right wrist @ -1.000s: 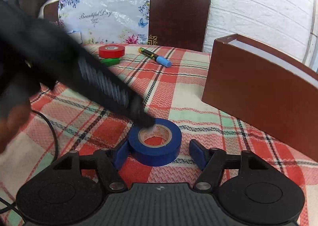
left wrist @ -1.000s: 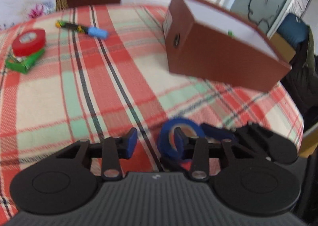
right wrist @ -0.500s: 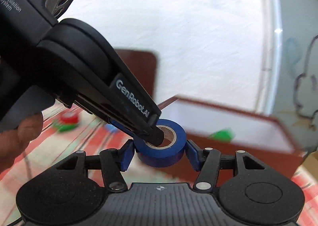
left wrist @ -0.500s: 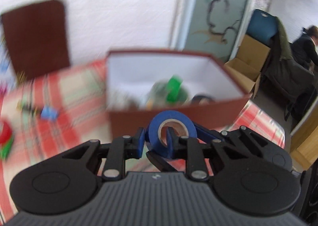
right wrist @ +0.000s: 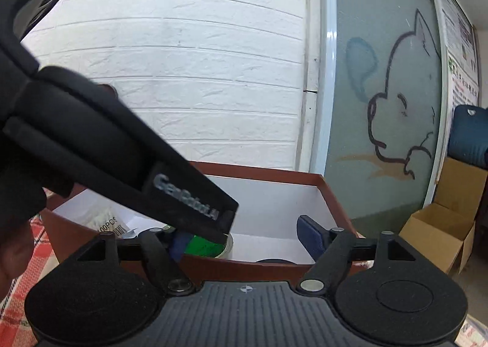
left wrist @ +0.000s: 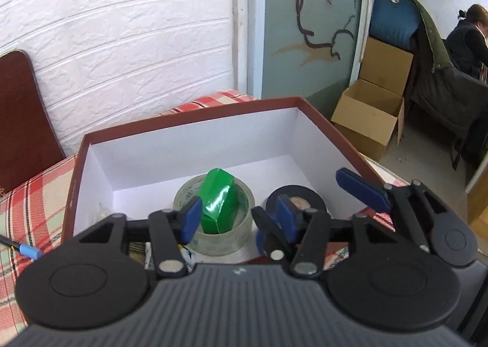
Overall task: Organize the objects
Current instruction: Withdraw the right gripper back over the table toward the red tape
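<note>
The box point(left wrist: 76, 182) sits on the checked cloth point(left wrist: 33, 194). Inside it a green pack point(left wrist: 218, 203) stands in a clear tape roll point(left wrist: 244, 194), with a black roll point(left wrist: 308, 197) just beside. Both the left gripper point(left wrist: 238, 216) and right gripper point(right wrist: 244, 240) hang over the box, spread wide, holding nothing.

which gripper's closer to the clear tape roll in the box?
Left. The left gripper sits right over the clear tape roll, its fingers straddling it. The right gripper is open beside it, nearer the black roll.
</note>
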`<act>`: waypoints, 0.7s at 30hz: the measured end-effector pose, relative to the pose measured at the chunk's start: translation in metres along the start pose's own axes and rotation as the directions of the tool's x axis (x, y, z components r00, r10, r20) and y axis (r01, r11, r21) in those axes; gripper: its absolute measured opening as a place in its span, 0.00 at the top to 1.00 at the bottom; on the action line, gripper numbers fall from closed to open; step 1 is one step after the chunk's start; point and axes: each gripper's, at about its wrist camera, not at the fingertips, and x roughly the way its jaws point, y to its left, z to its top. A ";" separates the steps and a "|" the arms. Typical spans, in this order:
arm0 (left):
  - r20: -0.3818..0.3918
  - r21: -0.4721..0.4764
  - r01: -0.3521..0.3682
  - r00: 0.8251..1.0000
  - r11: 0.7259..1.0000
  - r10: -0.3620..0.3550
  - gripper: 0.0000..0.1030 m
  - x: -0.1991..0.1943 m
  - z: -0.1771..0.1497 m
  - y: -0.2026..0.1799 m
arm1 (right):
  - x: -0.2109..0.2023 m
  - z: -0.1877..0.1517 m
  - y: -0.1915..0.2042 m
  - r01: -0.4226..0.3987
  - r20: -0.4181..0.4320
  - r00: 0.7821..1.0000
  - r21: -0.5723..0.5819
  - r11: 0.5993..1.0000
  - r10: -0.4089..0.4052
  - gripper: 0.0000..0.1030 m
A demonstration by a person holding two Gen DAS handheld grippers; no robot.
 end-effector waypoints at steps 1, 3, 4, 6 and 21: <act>0.002 0.000 -0.003 1.000 1.000 0.003 0.39 -0.002 -0.002 0.001 | -0.004 -0.002 0.000 -0.001 0.008 1.000 0.005 1.000 0.001 0.28; 0.000 -0.001 -0.015 1.000 1.000 0.015 0.38 -0.006 -0.004 0.003 | -0.010 -0.004 0.003 -0.004 0.021 1.000 0.000 1.000 0.004 0.28; 0.000 -0.002 -0.023 1.000 1.000 0.023 0.38 -0.008 -0.005 0.004 | -0.014 -0.005 0.005 -0.005 0.026 1.000 -0.003 1.000 0.005 0.28; 0.001 -0.004 -0.045 0.999 0.999 0.045 0.38 -0.014 -0.008 0.004 | -0.022 -0.007 0.010 -0.012 0.034 0.999 -0.002 1.000 0.012 0.28; -0.018 -0.063 -0.136 0.991 0.989 0.136 0.39 -0.057 -0.051 0.031 | -0.061 -0.019 0.045 -0.119 -0.036 0.992 -0.015 0.993 0.118 0.28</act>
